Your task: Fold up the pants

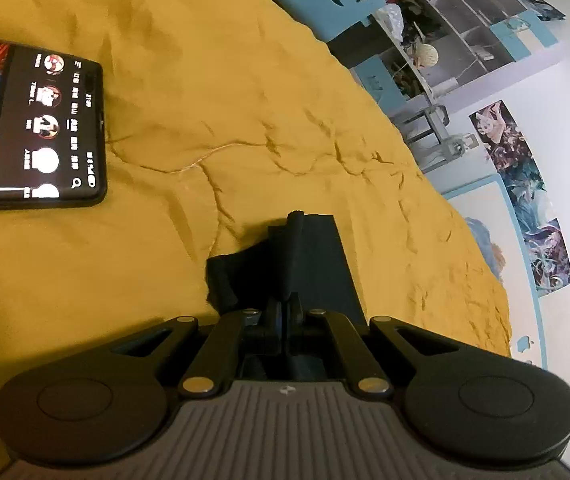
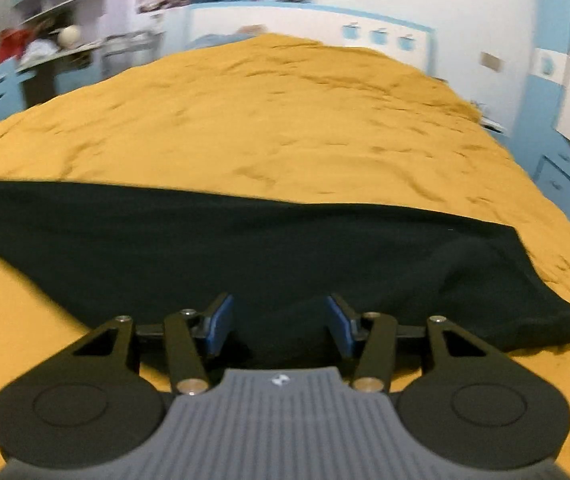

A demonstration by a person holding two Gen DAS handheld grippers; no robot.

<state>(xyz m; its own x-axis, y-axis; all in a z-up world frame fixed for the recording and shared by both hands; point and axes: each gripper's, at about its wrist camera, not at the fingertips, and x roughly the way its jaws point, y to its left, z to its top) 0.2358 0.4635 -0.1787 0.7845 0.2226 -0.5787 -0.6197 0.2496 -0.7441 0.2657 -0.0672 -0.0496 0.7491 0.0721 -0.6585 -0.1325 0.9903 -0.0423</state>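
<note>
here the left tool [image 1: 285,312] is pinched tight on a bunched edge of the dark pants [image 2: 269,256], while the right tool [image 2: 279,326] hangs wide apart just above the cloth, gripping nothing. the pants lie on the yellow bed [image 2: 285,120], close to its near edge, their long axis running across the right view from the left edge toward a rounded end at the right. to do this step well, i judge the right tool should close on the near hem level with the left grip, so both lift together and the fold lands square. a phone [image 1: 33,124] rests on the bed, well apart
</note>
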